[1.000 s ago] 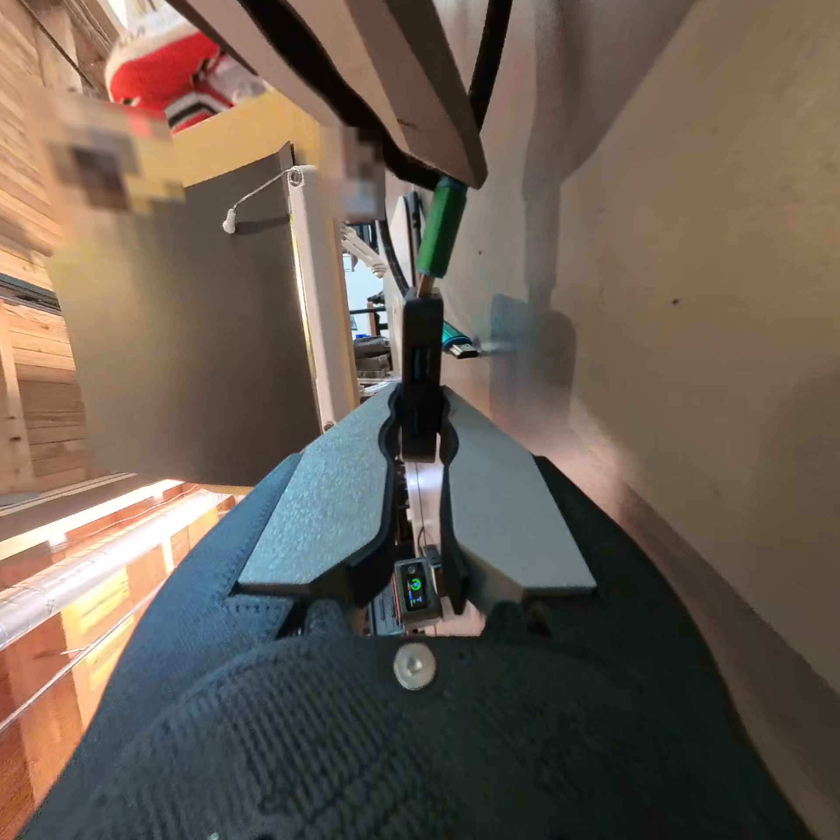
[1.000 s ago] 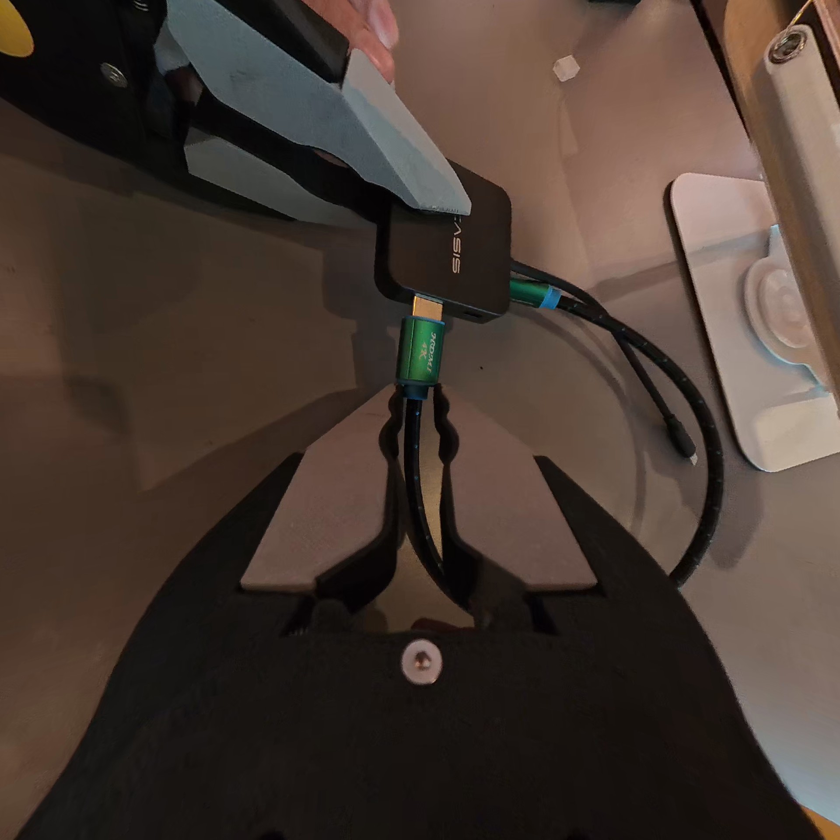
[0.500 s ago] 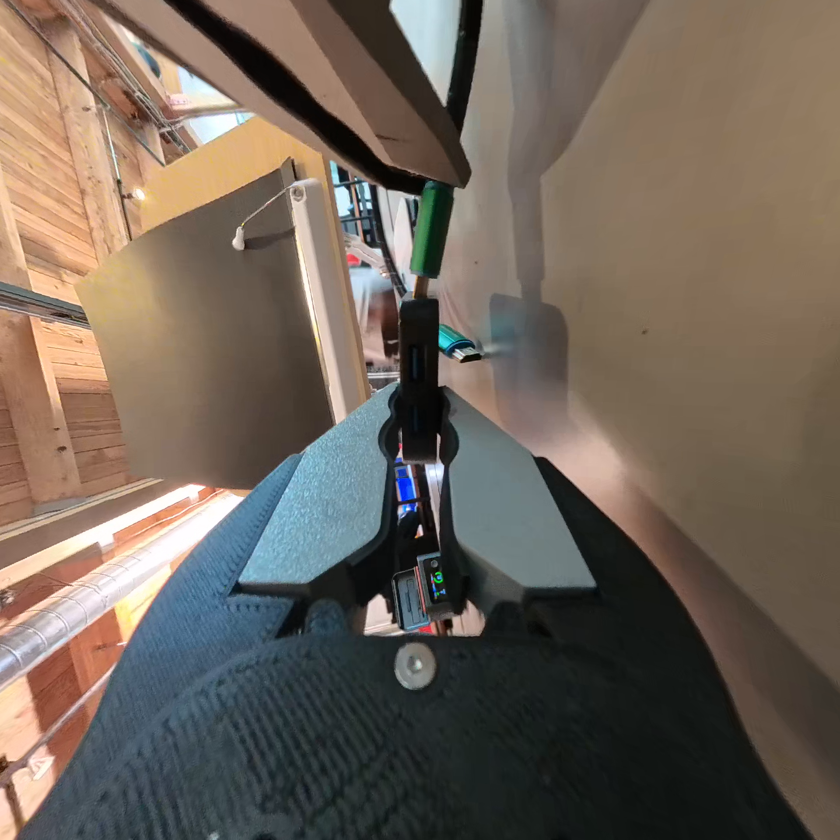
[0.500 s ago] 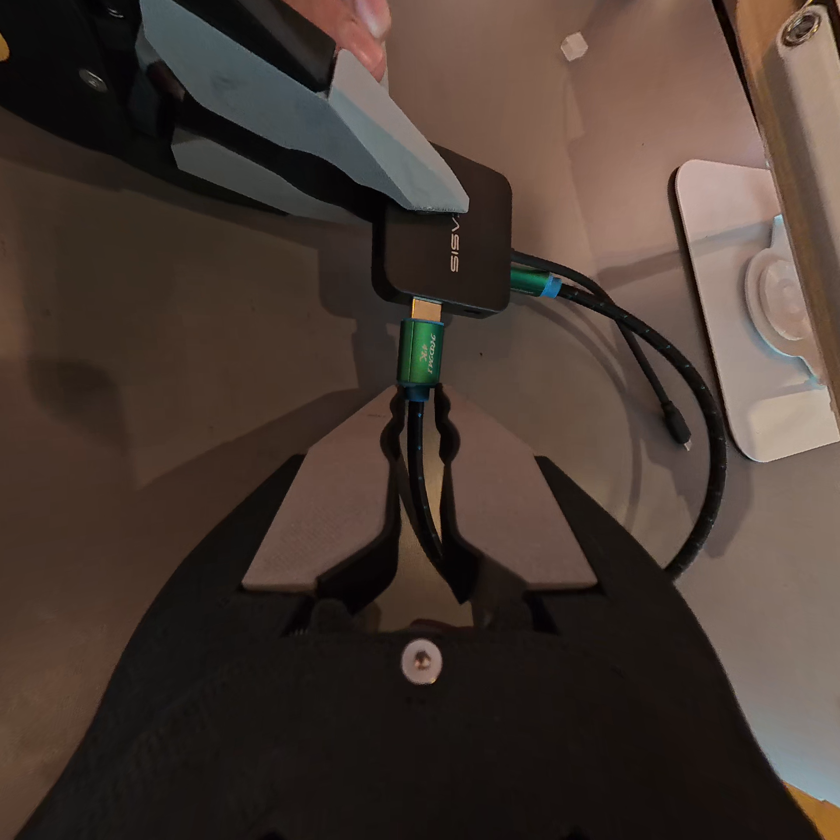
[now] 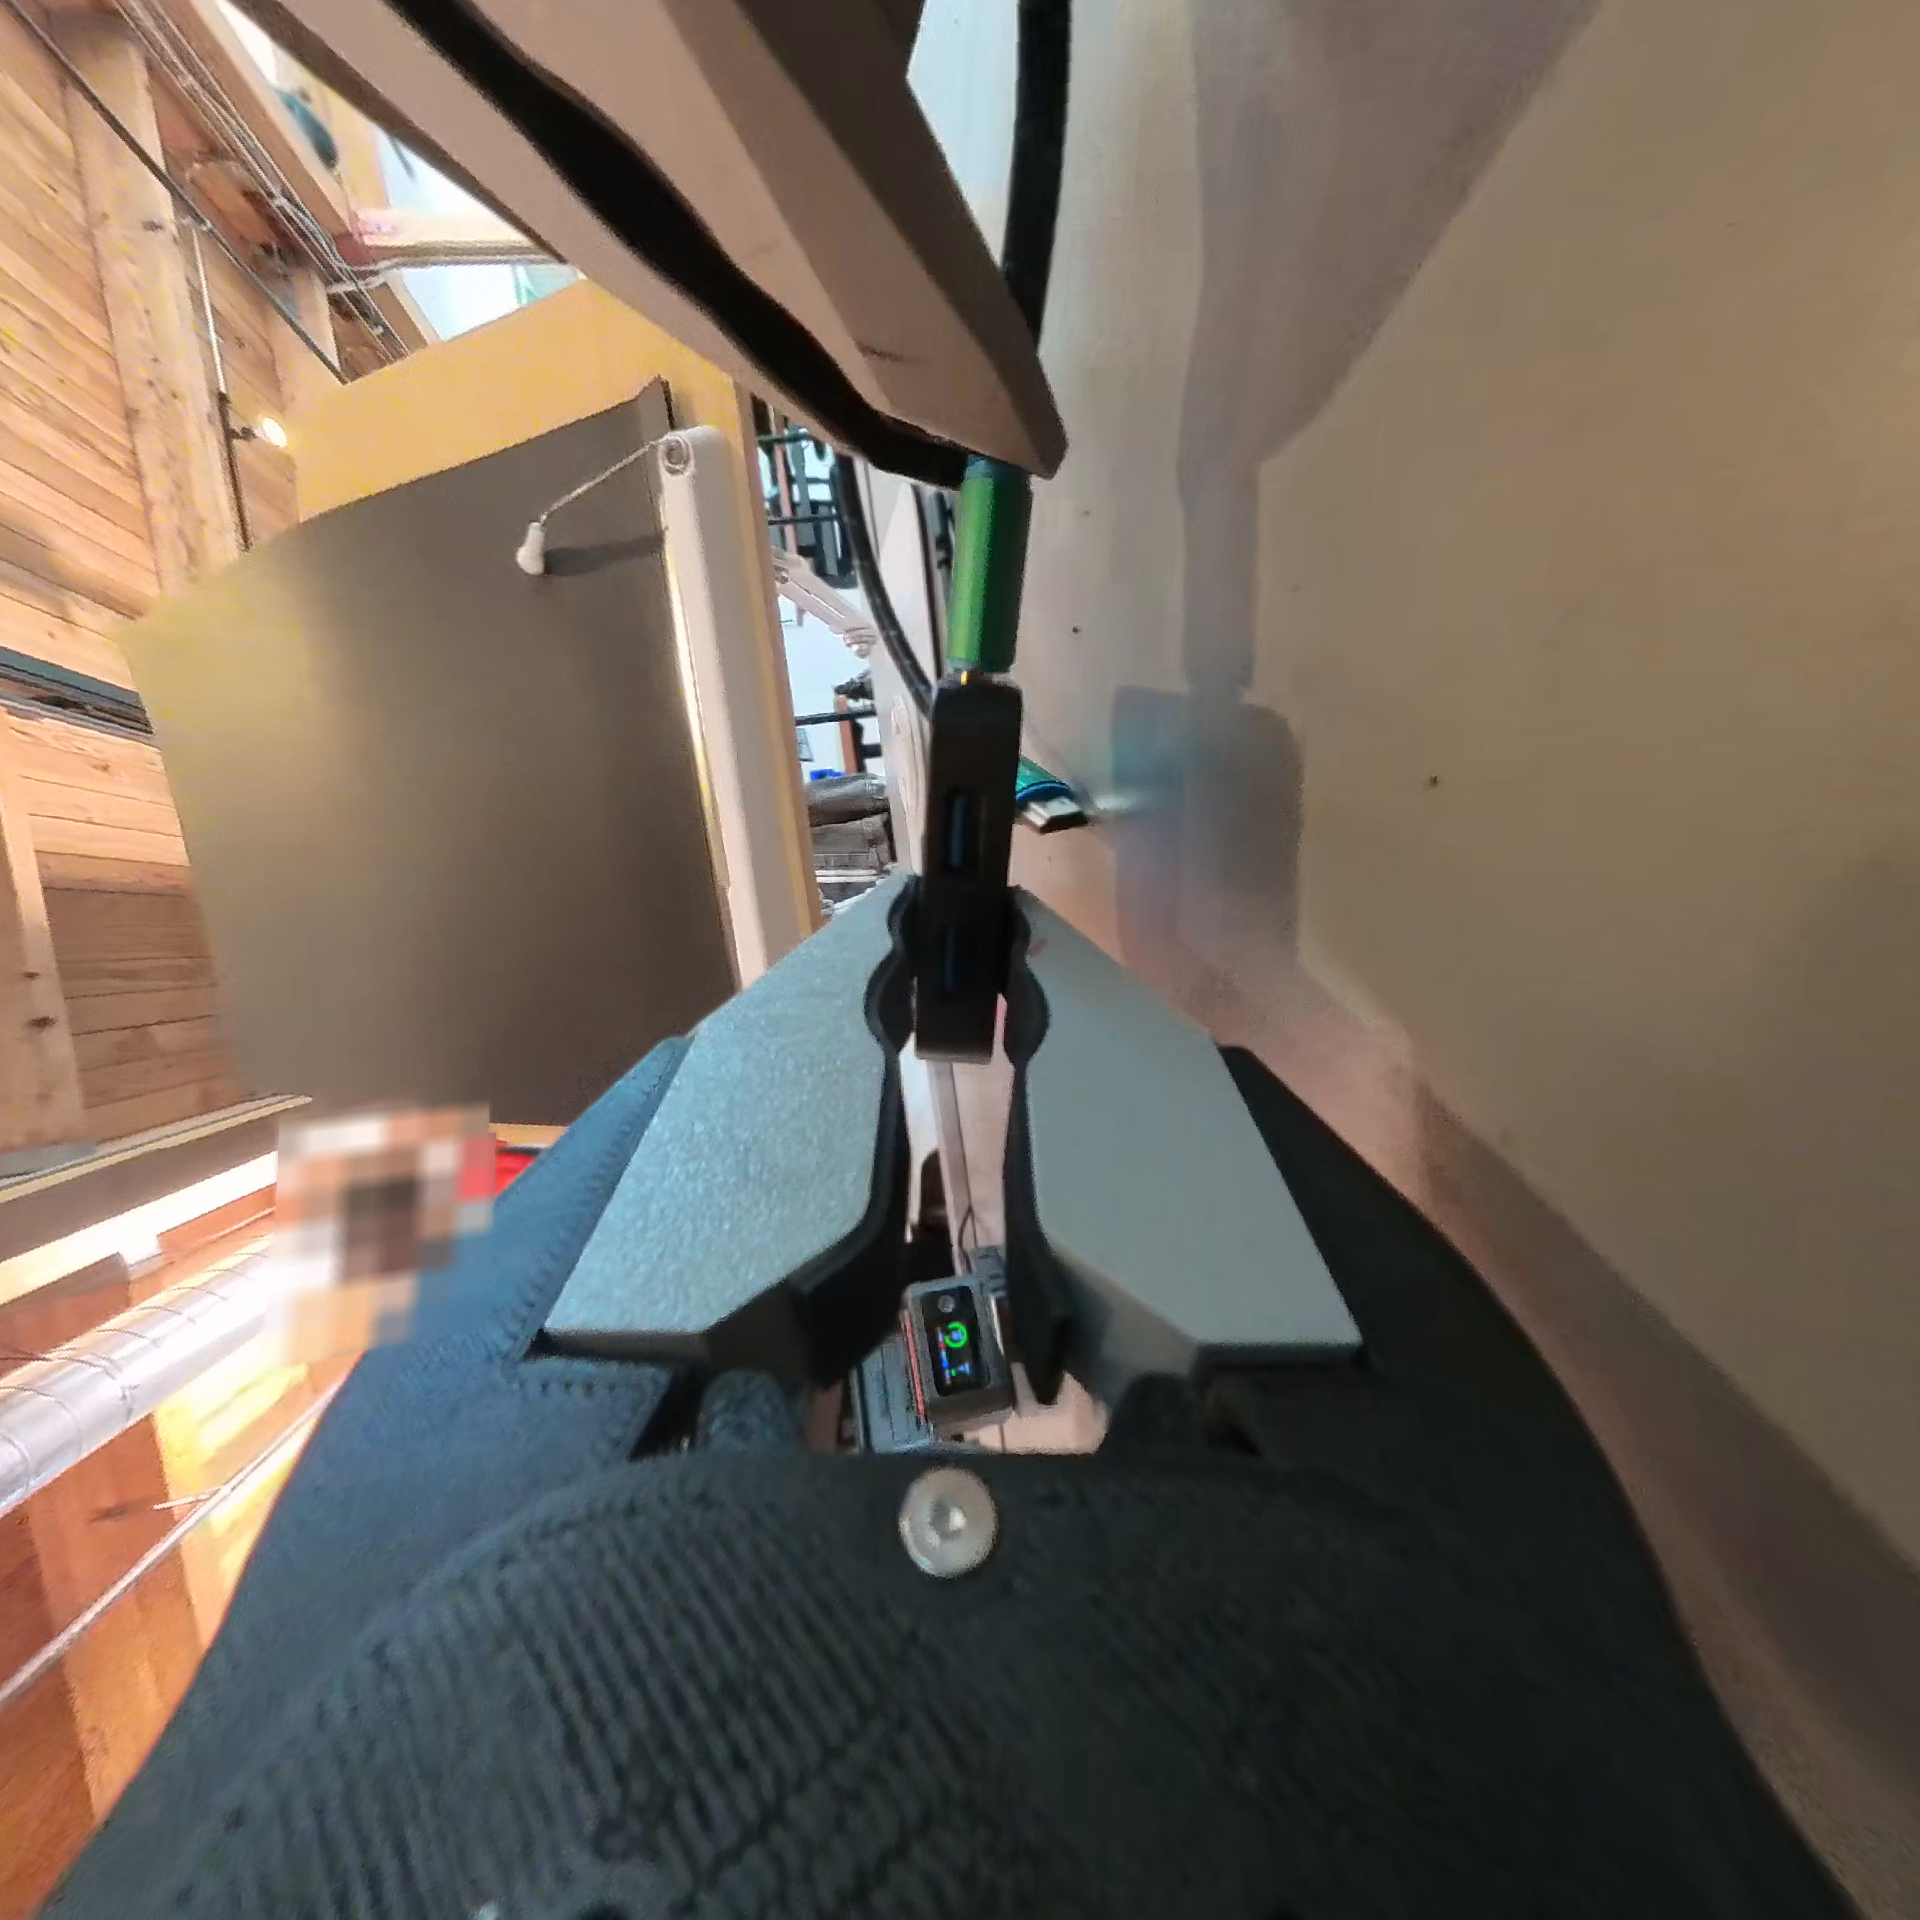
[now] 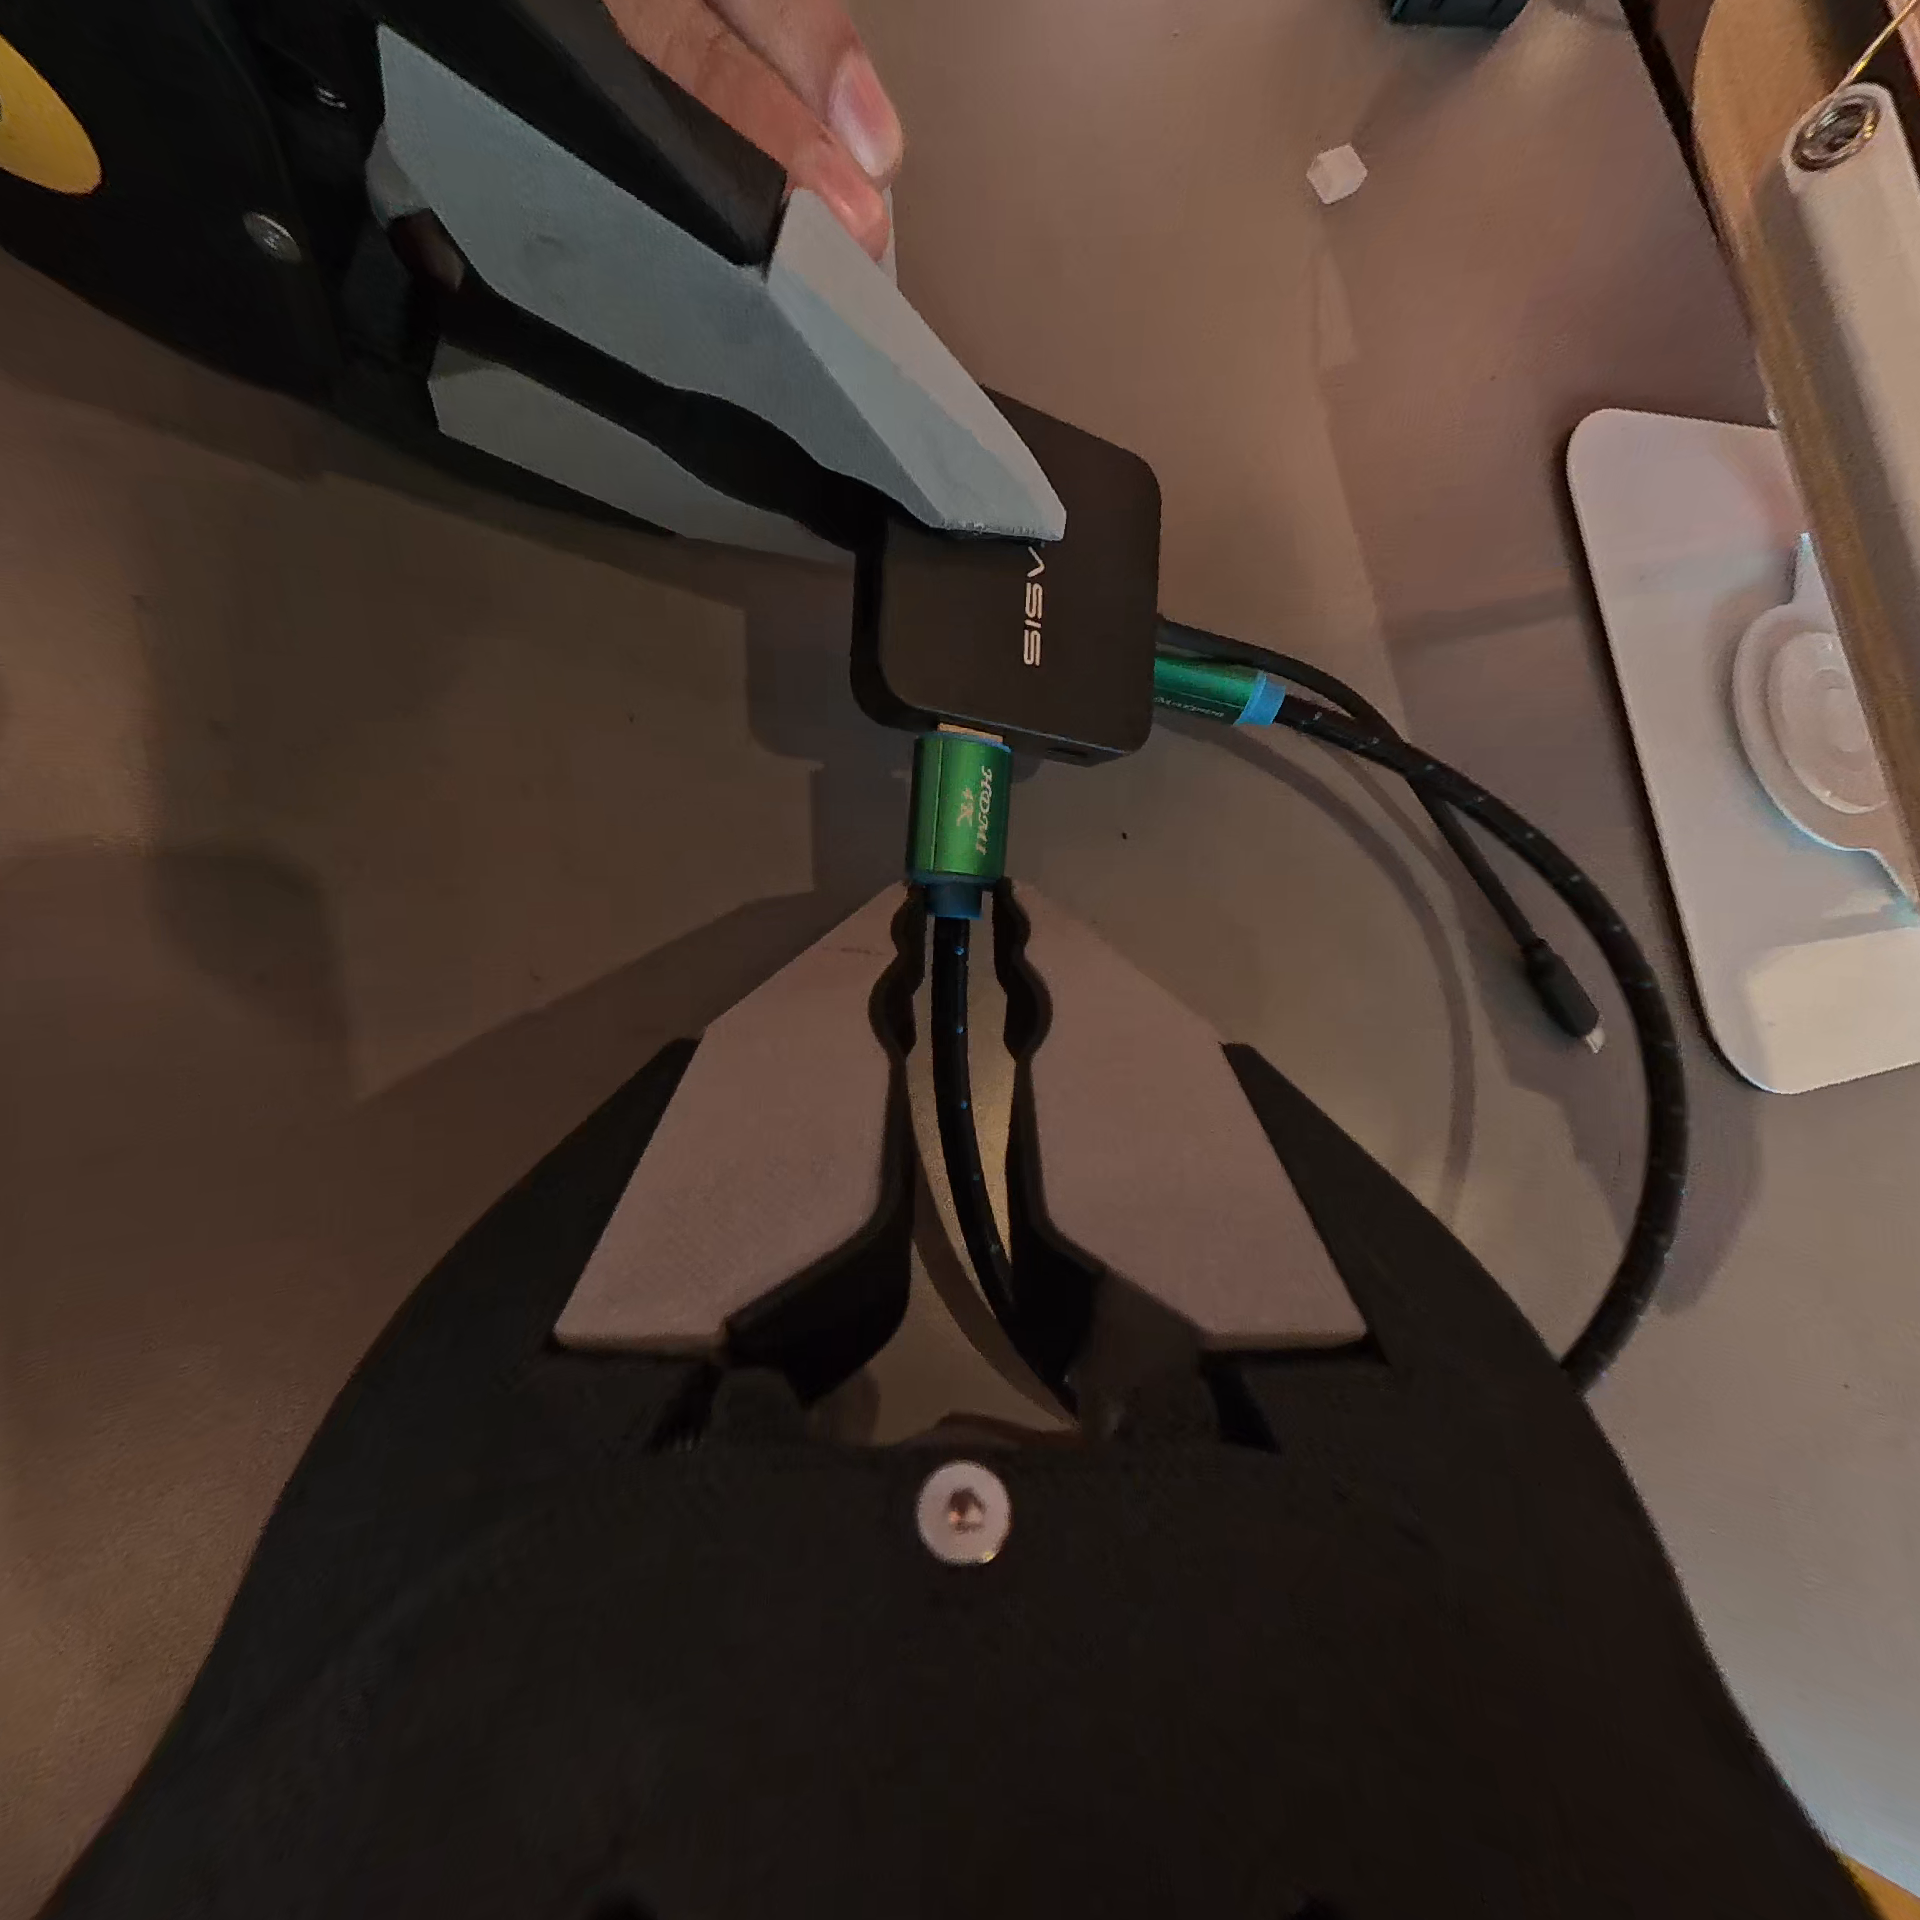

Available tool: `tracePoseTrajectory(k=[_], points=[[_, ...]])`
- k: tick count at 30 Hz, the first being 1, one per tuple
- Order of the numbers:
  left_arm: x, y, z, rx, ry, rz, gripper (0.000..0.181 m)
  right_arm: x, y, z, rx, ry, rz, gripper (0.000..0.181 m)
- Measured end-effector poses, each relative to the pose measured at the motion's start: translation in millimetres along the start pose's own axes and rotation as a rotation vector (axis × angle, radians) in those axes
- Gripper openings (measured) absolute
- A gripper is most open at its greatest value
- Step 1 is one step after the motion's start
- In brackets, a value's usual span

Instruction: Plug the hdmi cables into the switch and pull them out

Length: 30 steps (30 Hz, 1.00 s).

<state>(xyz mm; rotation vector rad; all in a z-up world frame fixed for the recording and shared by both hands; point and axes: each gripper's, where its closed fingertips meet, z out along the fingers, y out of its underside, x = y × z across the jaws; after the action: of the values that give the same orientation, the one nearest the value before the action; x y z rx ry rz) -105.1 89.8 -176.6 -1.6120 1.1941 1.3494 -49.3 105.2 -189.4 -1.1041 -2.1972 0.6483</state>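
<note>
My left gripper (image 5: 961,935) is shut on the black switch (image 5: 966,831), seen edge-on and held a little off the grey table (image 5: 1558,727). In the right wrist view the switch (image 6: 1013,613) sits under the left gripper's fingers (image 6: 727,343), which come in from the upper left. My right gripper (image 6: 956,920) is shut on the braided hdmi cable (image 6: 961,1091) just behind its green plug (image 6: 958,810). That plug is in the switch's near edge, with only a thin gold strip showing. It also shows in the left wrist view (image 5: 987,571). A second green plug (image 6: 1205,691) lies loose beside the switch, its metal tip bare (image 5: 1055,808).
A thin black cable with a small connector (image 6: 1558,997) lies right of the switch. A white stand base (image 6: 1745,727) and its post (image 6: 1849,312) stand at the right edge. A small white bit (image 6: 1335,171) lies farther back. A hand (image 6: 790,94) holds the left gripper. Spacing between my two grippers at the tips: around 7 cm.
The green plug has gone deeper into the switch, so less of its gold metal shows. Both grippers have kept their hold.
</note>
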Motion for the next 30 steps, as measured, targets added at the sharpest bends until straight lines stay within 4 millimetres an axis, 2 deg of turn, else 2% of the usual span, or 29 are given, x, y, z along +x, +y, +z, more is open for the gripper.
tracePoseTrajectory(k=[6, 10, 11, 13, 15, 19, 22, 25, 30], points=[[3, 0, 1, -0.029, 0.006, 0.011, 0.010, 1, 1, 3, -0.015, 0.015, 0.006, 0.009], [-8, 14, 10, -0.035, 0.020, -0.235, 0.012, 23, -17, -4, 0.108, 0.165, 0.005, 0.010], [-8, 15, 11, -0.028, 0.044, -0.296, 0.013, 26, -18, -5, 0.124, 0.183, 0.013, 0.016], [-4, 9, 10, 0.006, 0.095, -0.367, 0.013, 23, -21, -5, 0.158, 0.152, 0.040, 0.050], [-2, 1, 6, 0.064, 0.112, -0.392, 0.012, 17, -23, -3, 0.165, 0.115, 0.048, 0.064], [-1, -22, -5, 0.211, 0.209, -0.527, 0.011, 11, -22, 3, 0.112, 0.183, -0.097, 0.047], [-5, -29, -13, 0.275, 0.249, -0.576, 0.011, 17, -22, 2, 0.083, 0.295, -0.203, 0.028], [-11, -28, -13, 0.298, 0.237, -0.645, 0.014, 15, -21, 0, 0.094, 0.243, -0.160, 0.020], [-17, -27, -14, 0.333, 0.204, -0.692, 0.016, 15, -22, -6, 0.143, 0.195, -0.101, 0.019]])
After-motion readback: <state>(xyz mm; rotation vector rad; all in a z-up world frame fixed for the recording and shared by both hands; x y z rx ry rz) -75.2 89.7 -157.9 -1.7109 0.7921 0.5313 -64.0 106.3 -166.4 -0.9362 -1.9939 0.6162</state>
